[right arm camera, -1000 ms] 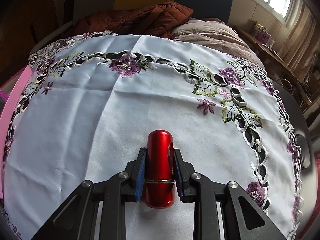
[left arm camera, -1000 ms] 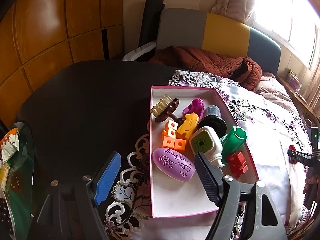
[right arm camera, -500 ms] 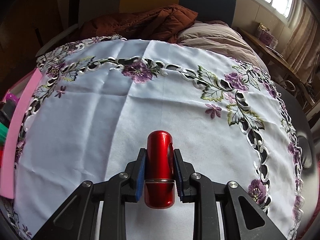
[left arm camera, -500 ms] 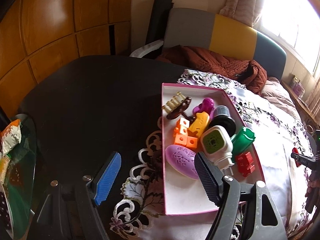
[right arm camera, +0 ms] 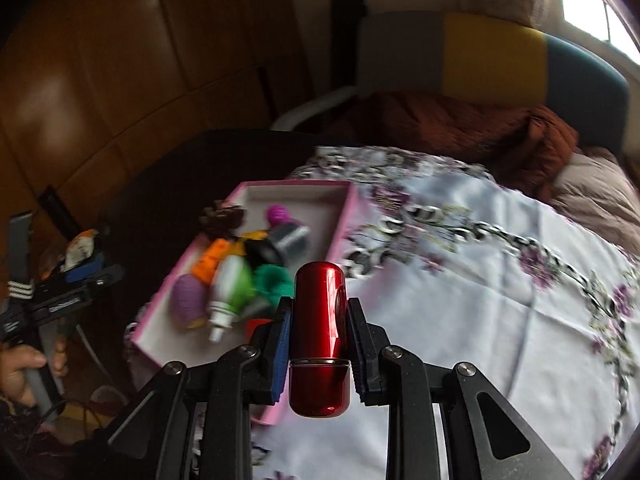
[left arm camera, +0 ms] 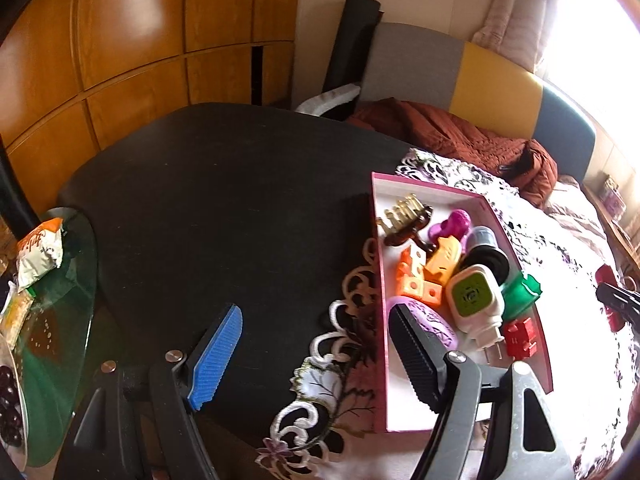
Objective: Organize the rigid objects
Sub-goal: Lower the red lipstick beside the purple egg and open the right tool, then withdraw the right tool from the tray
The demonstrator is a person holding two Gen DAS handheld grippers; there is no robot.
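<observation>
Red capsule: one (right arm camera: 318,336), glossy, clamped between the right gripper's (right arm camera: 319,340) jaws, held above the cloth just beside the tray's near corner.
Pink tray: one (left arm camera: 378,280), on the embroidered tablecloth (right arm camera: 480,300) at the edge of the dark counter (left arm camera: 224,200).
Tray contents: one purple oval (left arm camera: 434,320), one white-and-green plug-in (left arm camera: 472,300), one green piece (left arm camera: 520,290), one red block (left arm camera: 520,338), one cluster of orange cubes (left arm camera: 418,280), one yellow piece (left arm camera: 442,258), one brown comb (left arm camera: 406,220), one magenta piece (left arm camera: 456,222), one black-and-grey cylinder (left arm camera: 486,254).
Left gripper: one (left arm camera: 316,346), jaws spread wide and holding nothing, raised over the tray's near left edge, a hand (right arm camera: 18,368) on its handle.
</observation>
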